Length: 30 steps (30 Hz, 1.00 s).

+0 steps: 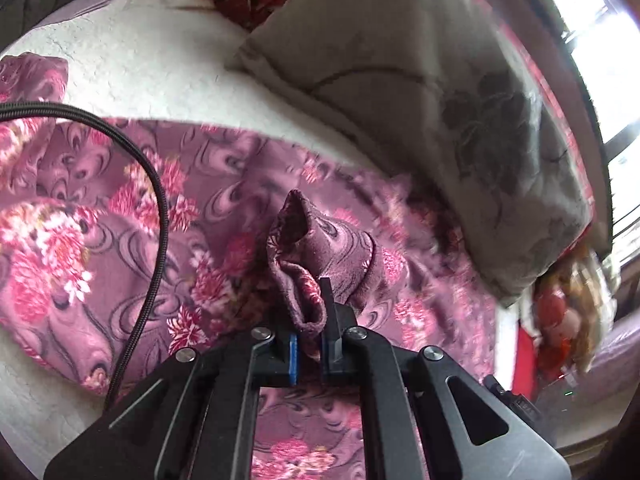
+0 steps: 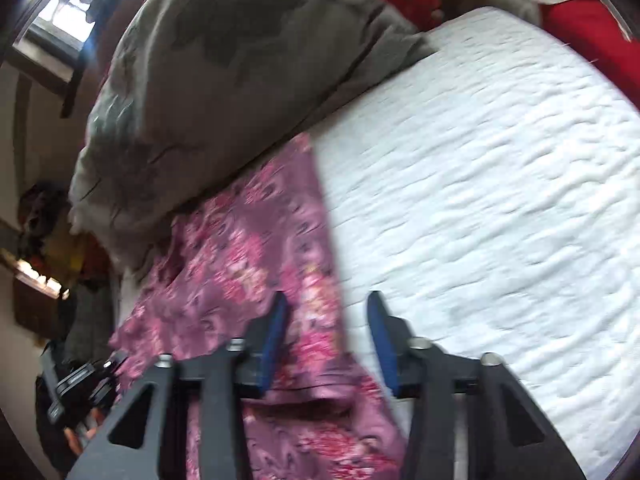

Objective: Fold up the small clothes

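The left gripper (image 1: pixel 310 344) pinches a bunched fold of the floral garment (image 1: pixel 224 200), which lies on the white bedspread (image 2: pixel 500 184) beside the grey pillow (image 2: pixel 224 64). The right gripper (image 2: pixel 328 332) is spread wide above the garment's edge, gripping nothing.

Garment (image 1: pixel 224 200): mauve-purple fabric, pink-red floral print with swirl pattern. Spread over white quilted surface, wrinkled toward 9 o'clock in left wrist view. One edge bunched into raised fold near centre, lifted off rest of cloth, hem curled open. In right wrist view, straight edge seen running from 12 toward 6 o'clock; image blurred.
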### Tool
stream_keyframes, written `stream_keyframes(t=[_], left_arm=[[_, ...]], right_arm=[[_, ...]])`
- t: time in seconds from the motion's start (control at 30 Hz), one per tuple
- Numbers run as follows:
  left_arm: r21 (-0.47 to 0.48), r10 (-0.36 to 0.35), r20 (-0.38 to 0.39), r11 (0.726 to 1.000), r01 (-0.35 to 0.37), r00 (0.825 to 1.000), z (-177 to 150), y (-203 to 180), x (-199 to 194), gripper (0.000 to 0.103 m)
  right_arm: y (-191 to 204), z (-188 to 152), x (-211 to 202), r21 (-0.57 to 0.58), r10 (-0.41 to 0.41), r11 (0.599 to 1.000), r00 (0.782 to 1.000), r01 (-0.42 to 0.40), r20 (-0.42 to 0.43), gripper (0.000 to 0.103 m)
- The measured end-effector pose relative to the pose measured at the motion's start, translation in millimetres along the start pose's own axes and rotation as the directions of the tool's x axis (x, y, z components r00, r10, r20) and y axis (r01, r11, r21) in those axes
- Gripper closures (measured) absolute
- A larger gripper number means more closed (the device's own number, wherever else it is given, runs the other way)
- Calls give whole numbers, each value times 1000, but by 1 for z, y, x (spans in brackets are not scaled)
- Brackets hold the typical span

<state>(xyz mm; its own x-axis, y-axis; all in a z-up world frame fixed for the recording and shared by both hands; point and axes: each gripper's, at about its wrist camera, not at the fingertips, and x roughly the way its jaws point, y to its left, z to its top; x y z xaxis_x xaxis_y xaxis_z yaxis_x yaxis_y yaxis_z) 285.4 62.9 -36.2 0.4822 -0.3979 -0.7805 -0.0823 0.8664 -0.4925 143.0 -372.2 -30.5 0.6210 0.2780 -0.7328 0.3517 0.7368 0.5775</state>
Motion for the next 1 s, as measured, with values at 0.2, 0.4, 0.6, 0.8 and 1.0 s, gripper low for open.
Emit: stream_keyframes(t=[0.2,0.4,0.6,0.8,1.0], left_arm=[[16,50,-23,999,-50,998,-4,-3,8,90],[-47,50,70,998,-47,996,9,10,-32,90],[38,36,17,999,-37,999,2,-11,-6,77],[50,103,-24,994,-102,994,-5,-10,11,78],[-92,-76,120,992,87,990,15,13,-73,68]], right_arm=[[19,1,-34,-105,4,994,981,16,195,97],[16,-6,-20,-100,-174,977,975,189,138,88],[84,-17,-12,-297,-80,946,983,127,166,88],[148,-41,38,-403,-23,914,999,38,41,88],[244,-73,95,-485,117,864,991,-133,-63,88]])
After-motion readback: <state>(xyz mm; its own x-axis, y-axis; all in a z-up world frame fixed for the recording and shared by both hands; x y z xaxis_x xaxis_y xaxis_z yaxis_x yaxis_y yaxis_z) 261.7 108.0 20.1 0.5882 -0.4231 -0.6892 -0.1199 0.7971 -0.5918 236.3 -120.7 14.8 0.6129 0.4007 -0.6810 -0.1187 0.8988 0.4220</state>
